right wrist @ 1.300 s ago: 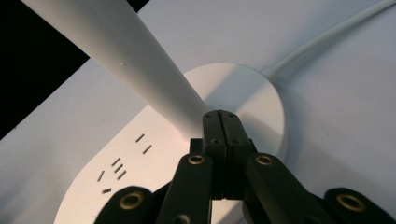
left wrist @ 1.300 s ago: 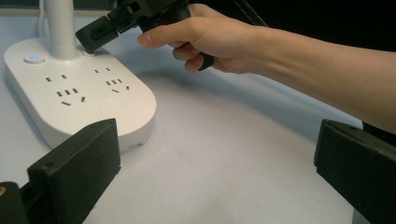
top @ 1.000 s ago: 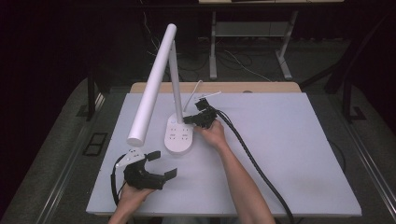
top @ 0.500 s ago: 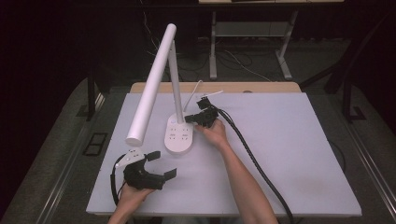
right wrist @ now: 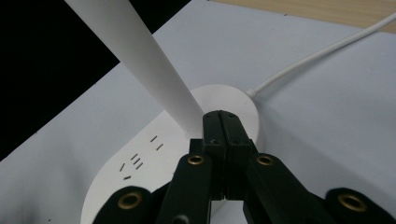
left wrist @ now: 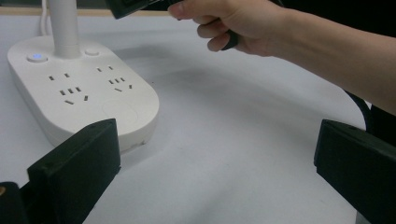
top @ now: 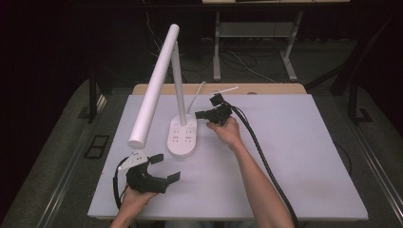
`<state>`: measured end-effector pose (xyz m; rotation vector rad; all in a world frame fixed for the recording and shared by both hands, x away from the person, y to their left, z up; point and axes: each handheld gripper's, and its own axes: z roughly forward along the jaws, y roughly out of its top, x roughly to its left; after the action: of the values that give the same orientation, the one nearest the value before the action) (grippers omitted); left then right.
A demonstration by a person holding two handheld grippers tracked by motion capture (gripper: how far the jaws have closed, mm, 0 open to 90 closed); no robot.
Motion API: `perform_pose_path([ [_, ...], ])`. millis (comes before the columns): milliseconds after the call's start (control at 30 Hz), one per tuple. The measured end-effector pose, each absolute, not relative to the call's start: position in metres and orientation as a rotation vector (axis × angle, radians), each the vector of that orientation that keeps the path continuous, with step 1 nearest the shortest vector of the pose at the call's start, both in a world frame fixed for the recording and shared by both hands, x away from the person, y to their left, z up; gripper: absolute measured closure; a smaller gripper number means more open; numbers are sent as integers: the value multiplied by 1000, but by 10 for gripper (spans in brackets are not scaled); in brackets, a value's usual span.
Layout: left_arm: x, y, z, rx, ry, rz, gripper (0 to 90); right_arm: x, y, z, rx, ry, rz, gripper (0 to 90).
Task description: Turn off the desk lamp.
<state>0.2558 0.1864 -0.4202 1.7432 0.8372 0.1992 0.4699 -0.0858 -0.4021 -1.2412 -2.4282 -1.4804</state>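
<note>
A white desk lamp stands mid-table, its oval base (top: 183, 140) carrying socket holes and a blue-lit button (left wrist: 36, 57). Its long tube head (top: 154, 85) slants down to the left. My right gripper (top: 202, 114) is shut with nothing between its jaws. Its tips (right wrist: 225, 122) sit over the base right at the foot of the lamp post (right wrist: 154, 70); whether they touch the base I cannot tell. My left gripper (top: 167, 167) rests near the table's front left, jaws wide open (left wrist: 215, 172) and empty, facing the base (left wrist: 79, 93) and the right hand (left wrist: 243, 23).
The lamp's white cable (right wrist: 317, 56) runs off the back of the base toward the table's wooden rear edge (top: 266, 89). A thick black cable (top: 259, 147) trails from the right gripper along the forearm. The white tabletop (top: 309, 156) stretches to the right.
The right gripper has shifted slightly farther back beside the lamp post. The left gripper has stayed where it was.
</note>
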Motion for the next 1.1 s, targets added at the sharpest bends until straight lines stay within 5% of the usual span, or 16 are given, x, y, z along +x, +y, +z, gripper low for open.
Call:
perform_pose_path([
  [433, 257, 184, -422, 1754, 838, 202, 0, 447, -117, -377, -1242, -2428, -1528, 674],
  [1100, 257, 180, -424, 1772, 837, 195, 0, 405, -172, -361, -1314, -2552, -1483, 6],
])
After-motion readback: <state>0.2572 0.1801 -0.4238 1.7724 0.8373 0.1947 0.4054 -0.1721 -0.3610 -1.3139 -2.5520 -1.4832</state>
